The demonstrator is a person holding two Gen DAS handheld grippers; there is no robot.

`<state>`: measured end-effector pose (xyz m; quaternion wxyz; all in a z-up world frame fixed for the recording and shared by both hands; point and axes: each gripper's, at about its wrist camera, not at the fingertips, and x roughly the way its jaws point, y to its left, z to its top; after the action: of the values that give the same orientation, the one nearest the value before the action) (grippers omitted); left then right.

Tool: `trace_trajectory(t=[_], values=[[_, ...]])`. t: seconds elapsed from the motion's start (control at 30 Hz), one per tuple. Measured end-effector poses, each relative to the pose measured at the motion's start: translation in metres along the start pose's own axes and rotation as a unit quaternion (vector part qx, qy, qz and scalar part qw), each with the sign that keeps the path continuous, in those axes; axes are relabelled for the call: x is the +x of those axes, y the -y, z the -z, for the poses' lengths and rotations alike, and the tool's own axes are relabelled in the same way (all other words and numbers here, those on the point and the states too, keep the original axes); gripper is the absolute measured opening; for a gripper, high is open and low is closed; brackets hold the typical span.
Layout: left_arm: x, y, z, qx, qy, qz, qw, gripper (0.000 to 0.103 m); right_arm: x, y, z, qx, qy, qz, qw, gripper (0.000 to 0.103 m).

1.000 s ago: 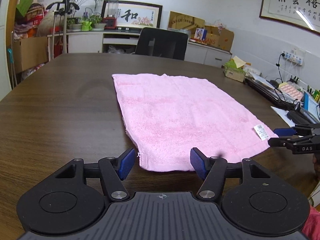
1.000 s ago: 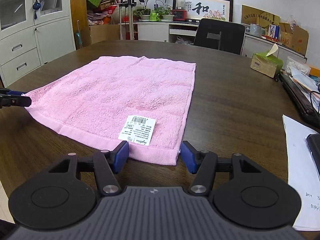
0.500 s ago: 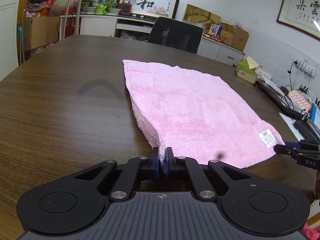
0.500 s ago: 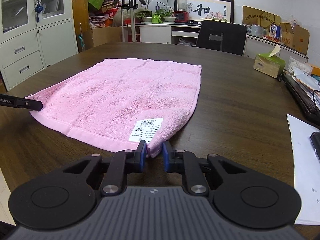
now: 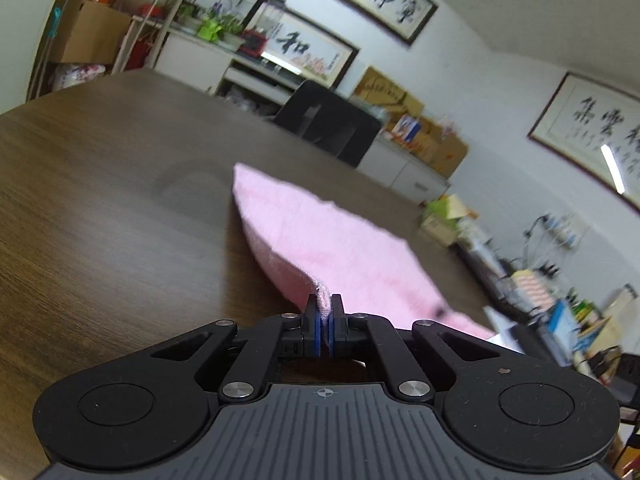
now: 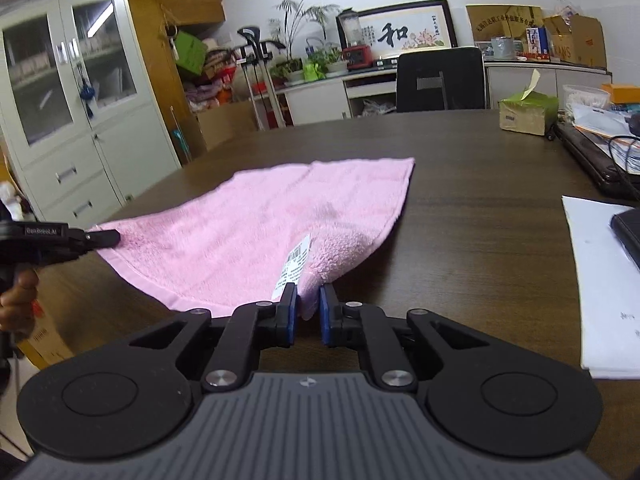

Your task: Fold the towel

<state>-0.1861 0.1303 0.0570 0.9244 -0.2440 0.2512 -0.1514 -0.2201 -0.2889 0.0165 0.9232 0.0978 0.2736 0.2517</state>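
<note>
Left gripper (image 5: 325, 320): jaws closed on the near left corner of the pink rectangular terry towel (image 5: 320, 240), now raised off the dark wood-grain table (image 5: 100, 220) where a second ago it lay flat between open jaws. Right gripper (image 6: 307, 312): closed on the near right corner beside the white barcode label (image 6: 294, 268), likewise lifted. Far edge rests on the table; judged ready to carry forward for the first fold.

Each camera sat just behind its own fingers, low over the table (image 5: 100, 220), looking forward and close. The left view was tilted. Both views shared the pink towel (image 6: 248, 224) and black chair (image 6: 440, 80).
</note>
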Motion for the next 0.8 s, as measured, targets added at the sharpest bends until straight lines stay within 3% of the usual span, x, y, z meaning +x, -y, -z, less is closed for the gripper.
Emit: trace_trajectory(t=[0.13, 0.23, 0.37, 0.6, 0.8], values=[[-0.024, 0.014, -0.01, 0.0, 0.033, 0.028, 0.9991, 0.002, -0.03, -0.002, -0.005, 0.021, 0.032, -0.015, 0.999, 0.012], [-0.018, 0.022, -0.019, 0.004, 0.042, 0.03, 0.9986, 0.003, -0.043, 0.005, -0.015, 0.047, 0.062, -0.035, 0.996, 0.012], [0.003, 0.028, -0.035, 0.007, 0.051, 0.02, 0.9985, 0.003, -0.029, 0.017, -0.039, 0.067, 0.09, -0.04, 0.993, 0.012], [0.067, 0.014, -0.071, -0.025, 0.033, -0.037, 0.9985, 0.003, 0.029, 0.046, -0.078, 0.115, 0.126, -0.02, 0.985, 0.012], [0.128, 0.001, -0.088, -0.022, 0.005, -0.104, 0.9943, 0.003, 0.083, 0.062, -0.096, 0.124, 0.111, 0.021, 0.986, 0.012]])
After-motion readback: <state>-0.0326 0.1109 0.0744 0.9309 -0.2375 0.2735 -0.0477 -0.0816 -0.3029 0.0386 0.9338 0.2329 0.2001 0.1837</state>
